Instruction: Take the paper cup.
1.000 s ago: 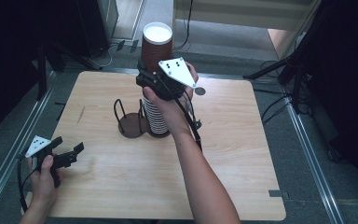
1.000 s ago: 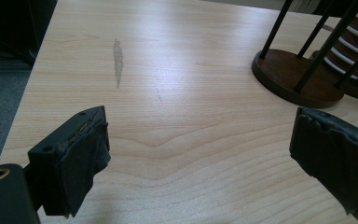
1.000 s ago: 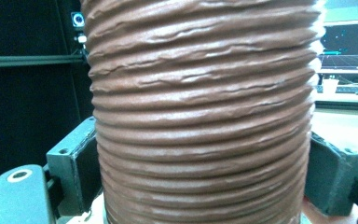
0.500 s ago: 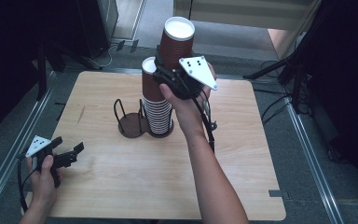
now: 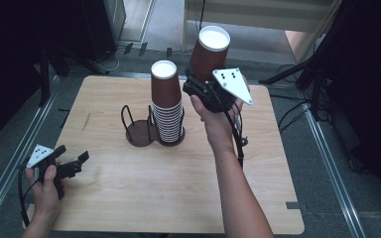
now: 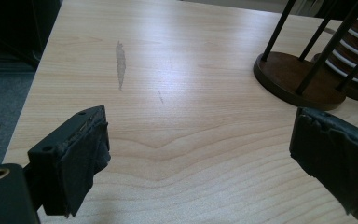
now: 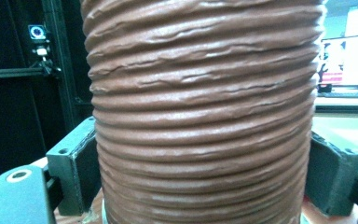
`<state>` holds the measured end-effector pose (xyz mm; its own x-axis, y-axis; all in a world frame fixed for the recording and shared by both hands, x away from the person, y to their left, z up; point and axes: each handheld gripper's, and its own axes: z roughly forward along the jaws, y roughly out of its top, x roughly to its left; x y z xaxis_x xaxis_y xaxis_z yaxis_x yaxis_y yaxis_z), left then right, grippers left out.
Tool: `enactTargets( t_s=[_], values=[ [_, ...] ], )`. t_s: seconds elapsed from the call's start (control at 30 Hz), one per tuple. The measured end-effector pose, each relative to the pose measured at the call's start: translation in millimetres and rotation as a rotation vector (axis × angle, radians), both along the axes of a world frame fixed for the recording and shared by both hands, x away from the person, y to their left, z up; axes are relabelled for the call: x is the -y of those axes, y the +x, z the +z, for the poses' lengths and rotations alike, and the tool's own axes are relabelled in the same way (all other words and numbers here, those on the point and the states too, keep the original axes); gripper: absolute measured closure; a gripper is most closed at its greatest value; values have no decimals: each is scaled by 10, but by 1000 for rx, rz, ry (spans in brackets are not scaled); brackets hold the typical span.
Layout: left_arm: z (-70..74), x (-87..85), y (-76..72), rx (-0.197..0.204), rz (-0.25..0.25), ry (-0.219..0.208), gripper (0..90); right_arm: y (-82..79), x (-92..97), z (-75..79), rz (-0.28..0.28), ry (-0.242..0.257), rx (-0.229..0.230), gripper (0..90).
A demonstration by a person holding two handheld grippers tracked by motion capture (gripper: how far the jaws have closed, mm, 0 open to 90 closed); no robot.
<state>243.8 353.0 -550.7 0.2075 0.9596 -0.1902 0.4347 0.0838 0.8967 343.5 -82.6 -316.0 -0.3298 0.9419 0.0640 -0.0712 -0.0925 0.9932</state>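
Above the surface (image 5: 129, 193), right of the cup stack (image 5: 167, 106), your R gripper (image 5: 204, 88) has carried the cup (image 5: 209, 55) clear w/ jaws clamped on it, so it's separated; L gripper (image 5: 69, 166) jaws wide, empty.

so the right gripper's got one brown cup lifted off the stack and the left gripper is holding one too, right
Not quite. The left gripper holds nothing: the left gripper view shows its jaws open over the bare table. The rest stands: the right gripper holds one brown cup lifted clear of the stack.
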Motion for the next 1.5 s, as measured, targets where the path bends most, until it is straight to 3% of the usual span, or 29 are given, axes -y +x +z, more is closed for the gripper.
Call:
enactTargets(
  t_s=[0.27,0.47,0.57,0.63,0.93,1.13,1.5],
  values=[
    [3,30,-11,8,-7,22,75,-61,190,-119,-27,0,-14,138],
    [8,49,-2,-24,20,46,75,-123,279,-251,-39,-14,-28,137],
    [26,42,-2,-38,12,18,75,-145,306,-314,-41,-22,-33,137],
    [46,59,11,-46,15,23,74,-164,323,-359,-41,-17,-40,136],
    [250,188,61,-22,-36,-17,74,-237,384,-511,-47,-27,-53,136],
    [394,307,99,-3,-69,2,75,-306,449,-595,-50,-39,-49,135],
    [610,560,217,38,-110,20,74,-414,503,-810,-50,-35,-84,134]
  ],
)
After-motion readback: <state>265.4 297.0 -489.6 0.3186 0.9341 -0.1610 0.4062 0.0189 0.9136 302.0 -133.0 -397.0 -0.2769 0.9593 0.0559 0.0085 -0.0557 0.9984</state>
